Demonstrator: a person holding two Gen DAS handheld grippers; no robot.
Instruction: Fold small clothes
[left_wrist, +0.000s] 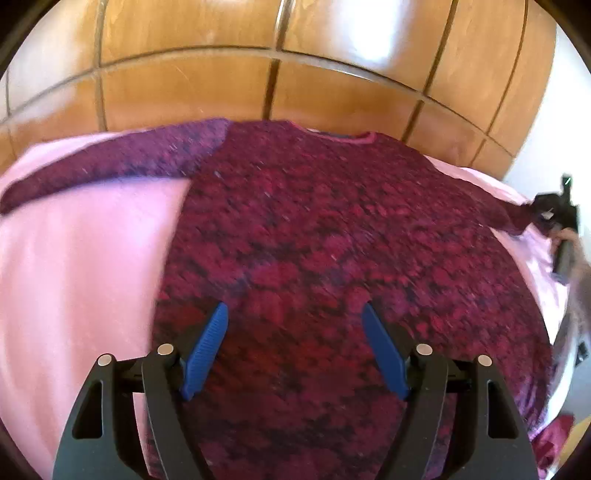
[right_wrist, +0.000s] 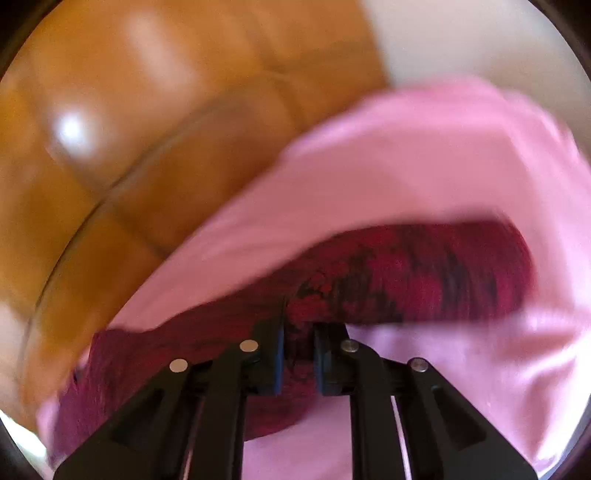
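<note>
Sweater: the dark red knitted sweater (left_wrist: 314, 236) lies flat on the pink sheet (left_wrist: 74, 277) of the bed, its neck toward the far edge, near the wooden panels (left_wrist: 184, 74).

Body: I see it spread out, with no fold in it yet.

Left sleeve: it lies stretched out toward the far left corner of the bed, not folded in.

Right sleeve: this sleeve (right_wrist: 406, 280) is pinched at its end by the right tongs (right_wrist: 298, 358), near the right edge of the bed. I cannot tell if it is lifted, because the right wrist view is blurred.

Right tongs: pressed together on the sleeve cloth, which shows between the two fingers.

Left tongs: the left tongs (left_wrist: 293, 350) are spread wide above the lower middle of the body, and they hold nothing.

Progress: in my judgement the task is at its start. The garment is laid out, and the first sleeve fold is only in preparation.

Left to do: I think both sleeves must go in over the body, and then the body must be folded.
</note>
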